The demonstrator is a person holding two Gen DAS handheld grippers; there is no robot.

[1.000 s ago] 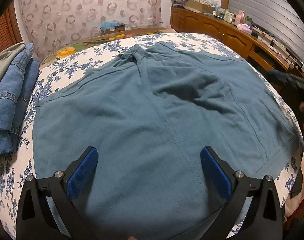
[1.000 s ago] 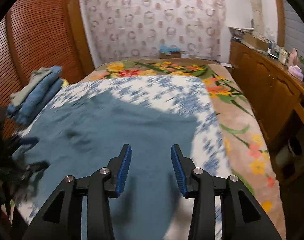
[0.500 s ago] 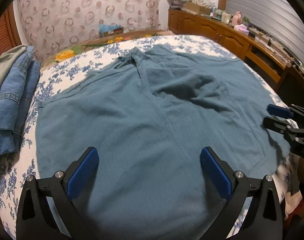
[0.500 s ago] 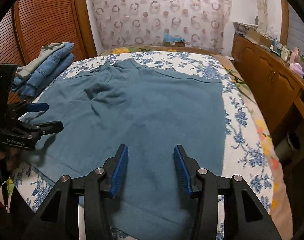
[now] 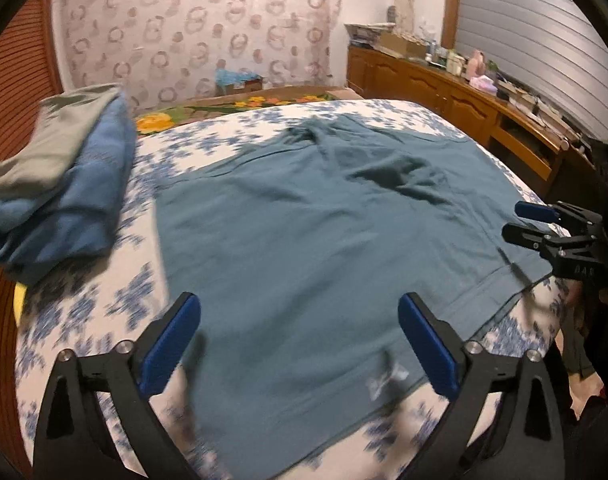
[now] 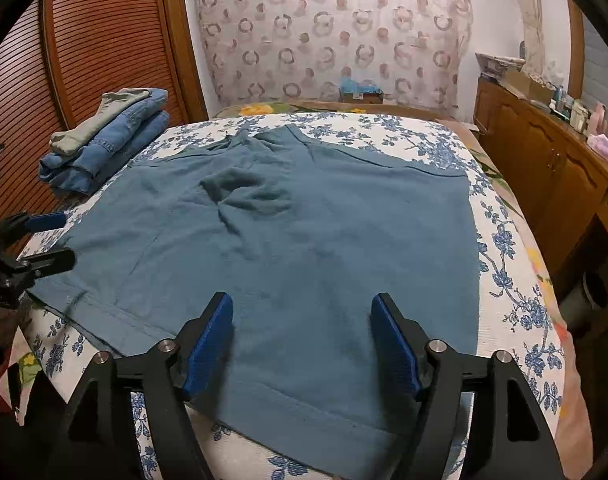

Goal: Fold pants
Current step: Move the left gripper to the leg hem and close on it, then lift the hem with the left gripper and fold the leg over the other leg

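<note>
Teal knit fabric: the pants (image 6: 304, 248) lie spread flat on the bed (image 6: 504, 240), hems toward me, waistband at the far edge, one rumpled patch near the crotch. No fold is made yet; I judge every fold is still to do. My left tool (image 5: 300, 344) hovers over the near hem, jaws wide but narrowing, nothing between them. My right tool (image 6: 302, 340) hovers over the other leg, jaws opening, empty. Folded jeans (image 6: 104, 148) sit stacked at the bed's left edge.

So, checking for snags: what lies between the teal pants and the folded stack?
Only bare floral sheet separates pants from stack, per the right wrist view.
</note>
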